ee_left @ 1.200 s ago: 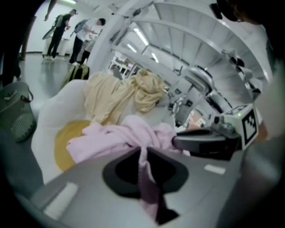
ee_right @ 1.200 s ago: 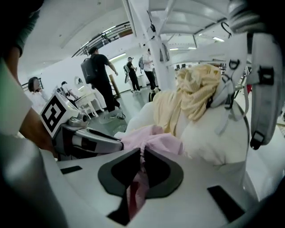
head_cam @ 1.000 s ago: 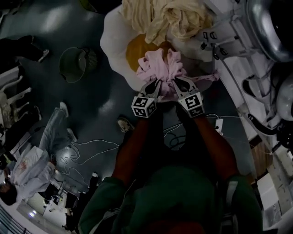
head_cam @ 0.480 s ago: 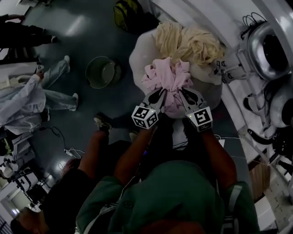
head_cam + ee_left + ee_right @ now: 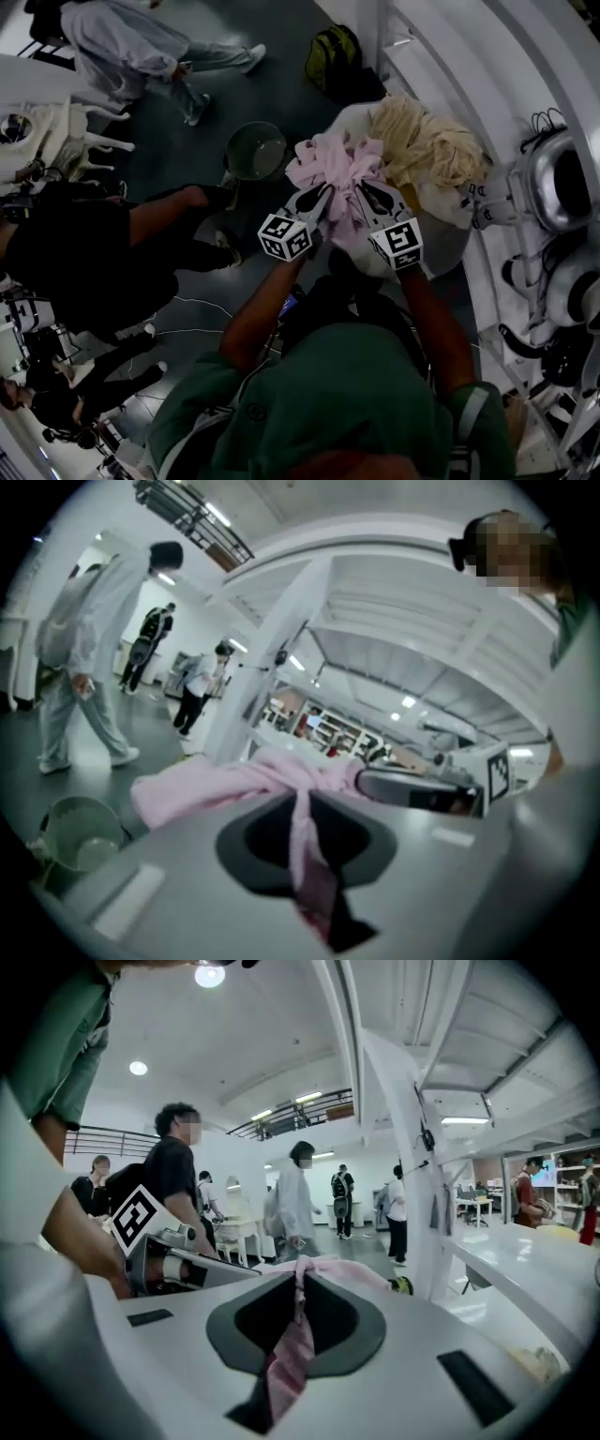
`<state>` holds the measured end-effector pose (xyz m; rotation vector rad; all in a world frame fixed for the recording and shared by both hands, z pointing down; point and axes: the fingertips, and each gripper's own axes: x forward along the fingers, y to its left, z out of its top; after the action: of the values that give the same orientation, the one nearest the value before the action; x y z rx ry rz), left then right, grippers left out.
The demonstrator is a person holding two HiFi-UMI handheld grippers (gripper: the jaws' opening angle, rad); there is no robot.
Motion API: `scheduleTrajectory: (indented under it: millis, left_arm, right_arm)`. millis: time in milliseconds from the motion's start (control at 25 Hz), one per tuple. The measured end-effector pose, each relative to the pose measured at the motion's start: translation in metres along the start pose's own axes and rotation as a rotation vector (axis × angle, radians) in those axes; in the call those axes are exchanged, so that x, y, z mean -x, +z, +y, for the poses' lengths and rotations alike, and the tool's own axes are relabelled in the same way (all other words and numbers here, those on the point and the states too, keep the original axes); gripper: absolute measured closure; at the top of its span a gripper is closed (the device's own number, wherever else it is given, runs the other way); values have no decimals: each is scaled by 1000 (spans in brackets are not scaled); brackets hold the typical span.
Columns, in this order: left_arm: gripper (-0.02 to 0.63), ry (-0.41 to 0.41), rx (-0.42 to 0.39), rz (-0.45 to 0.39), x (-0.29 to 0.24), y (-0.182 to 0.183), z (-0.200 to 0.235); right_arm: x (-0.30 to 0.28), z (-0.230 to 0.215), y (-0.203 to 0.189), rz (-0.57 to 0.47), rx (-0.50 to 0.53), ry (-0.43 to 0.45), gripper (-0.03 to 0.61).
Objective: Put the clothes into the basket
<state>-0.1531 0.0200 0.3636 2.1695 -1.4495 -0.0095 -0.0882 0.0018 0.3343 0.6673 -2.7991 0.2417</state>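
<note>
Both grippers hold one bunched pink garment [image 5: 337, 169] up in the air. My left gripper [image 5: 322, 194] is shut on its left part and my right gripper [image 5: 367, 191] on its right part. In the left gripper view the pink garment [image 5: 230, 782] spreads ahead of the jaws, a strip of it pinched between them. In the right gripper view a pink strip [image 5: 292, 1340] hangs down from the closed jaws. The round green basket [image 5: 255, 150] stands on the floor just left of the garment; the basket [image 5: 80, 832] also shows low at the left. Cream clothes [image 5: 427, 141] lie heaped to the right.
The cream clothes rest on a white round surface [image 5: 441, 220]. White machines [image 5: 555, 183] line the right side. A dark backpack [image 5: 333, 56] lies beyond. A person in black [image 5: 84, 253] stands close at the left, with others farther off, and a white chair [image 5: 80, 136].
Both grippers have risen together with the pink garment, lifting it off the heap. The view has swung, so the green basket now lies close by the garment's left.
</note>
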Motion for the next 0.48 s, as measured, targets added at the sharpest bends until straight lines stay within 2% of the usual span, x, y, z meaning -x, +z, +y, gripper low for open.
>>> scheduleTrajectory:
  millis: [240,480]
  left_arm:
    - [577,106,-7,-84,34,36,49]
    - [577,177,76,-127,57,51,149]
  right_arm:
    - [-64,29,40,-33,55,120,551]
    - [-165,57,48,16,80,189,552]
